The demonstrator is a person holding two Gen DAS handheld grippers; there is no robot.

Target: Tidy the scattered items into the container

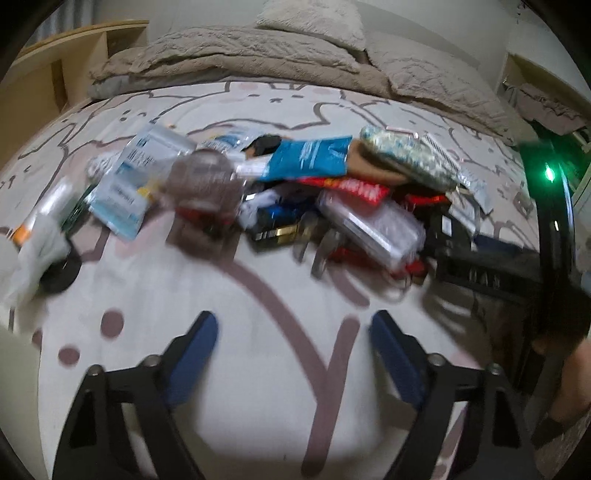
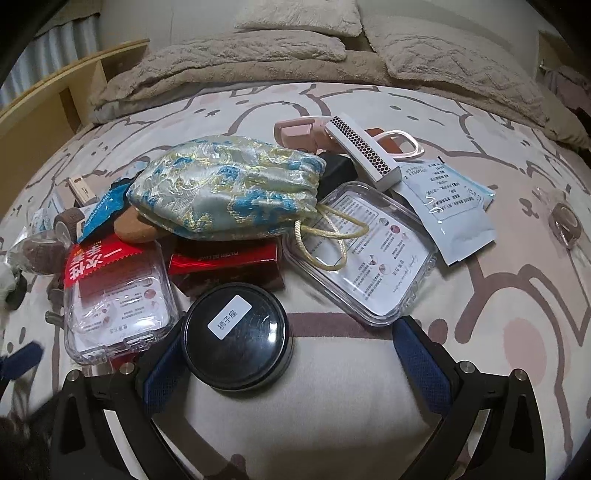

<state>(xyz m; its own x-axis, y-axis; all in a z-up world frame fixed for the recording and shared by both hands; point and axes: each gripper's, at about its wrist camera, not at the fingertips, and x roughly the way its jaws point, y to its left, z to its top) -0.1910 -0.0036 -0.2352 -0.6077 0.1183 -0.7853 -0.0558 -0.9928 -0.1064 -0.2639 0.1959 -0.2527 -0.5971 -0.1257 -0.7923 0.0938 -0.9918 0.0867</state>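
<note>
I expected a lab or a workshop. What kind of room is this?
Most likely a bedroom: the clutter lies on a bed with a cartoon-print sheet, a rumpled beige blanket and a pillow behind it.

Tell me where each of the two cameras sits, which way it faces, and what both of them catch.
Left wrist: sits on the left tongs, looking forward and down across the patterned bedsheet at the blurred pile; both blue-padded fingers show, open and empty, plus a person's forearm at the right edge.
Right wrist: sits on the right tongs, facing the same pile closer; fingers open, the left one touching a round black tin.
Shared: the brocade drawstring pouch, the teal packet, the beige blankets.
</note>
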